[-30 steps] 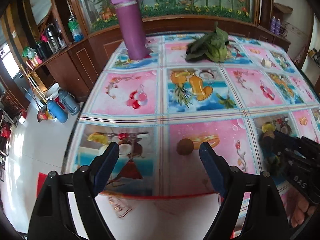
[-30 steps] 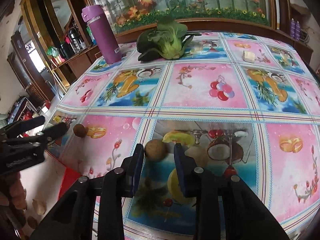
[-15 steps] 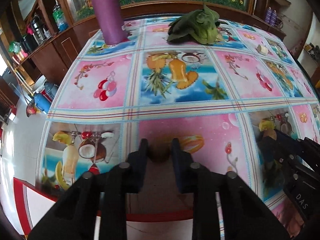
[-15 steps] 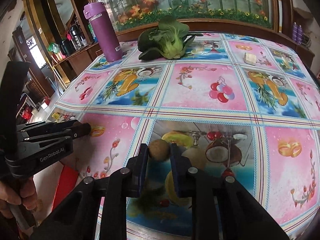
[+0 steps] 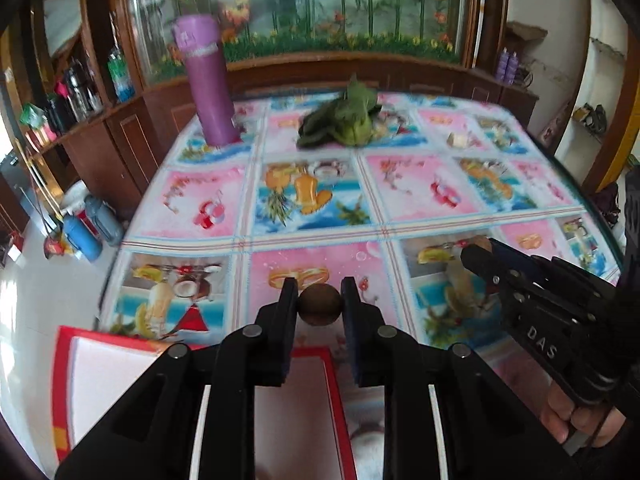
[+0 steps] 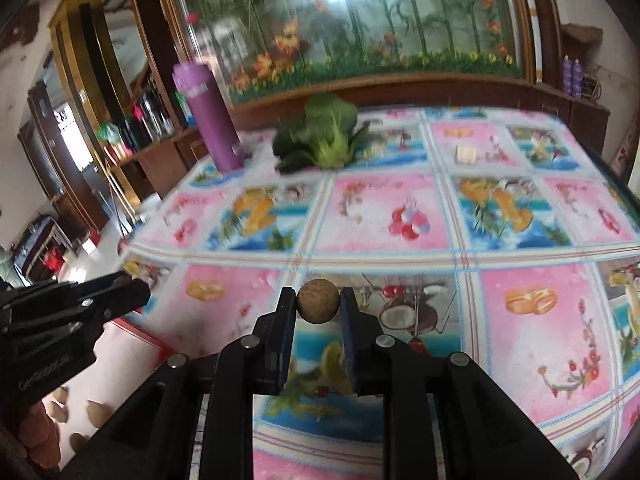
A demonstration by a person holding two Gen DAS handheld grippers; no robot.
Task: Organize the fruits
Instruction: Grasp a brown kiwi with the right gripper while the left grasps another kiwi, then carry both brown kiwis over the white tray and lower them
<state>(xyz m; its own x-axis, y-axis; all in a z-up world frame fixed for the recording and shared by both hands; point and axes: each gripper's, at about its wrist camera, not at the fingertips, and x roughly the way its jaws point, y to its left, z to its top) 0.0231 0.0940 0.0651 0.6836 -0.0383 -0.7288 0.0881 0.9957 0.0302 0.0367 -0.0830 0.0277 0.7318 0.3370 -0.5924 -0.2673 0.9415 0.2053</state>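
Each tool is clamped on a small brown fruit: the left tool [image 5: 320, 294] grips one fruit [image 5: 320, 310] above the near edge of the surface [image 5: 400, 192], over a red-rimmed box [image 5: 120, 364]; the right tool [image 6: 318, 294] holds another [image 6: 318, 306]. Keep both grips firm, carry low over the box, and release only once inside its rim

Home dining room: table under fruit-print oilcloth [image 5: 400, 192]; carved wood sideboard [image 5: 120, 128] with bottles and flasks; large glass panel painted with bamboo and flowers [image 6: 360, 20]; tiled floor [image 5: 32, 280].
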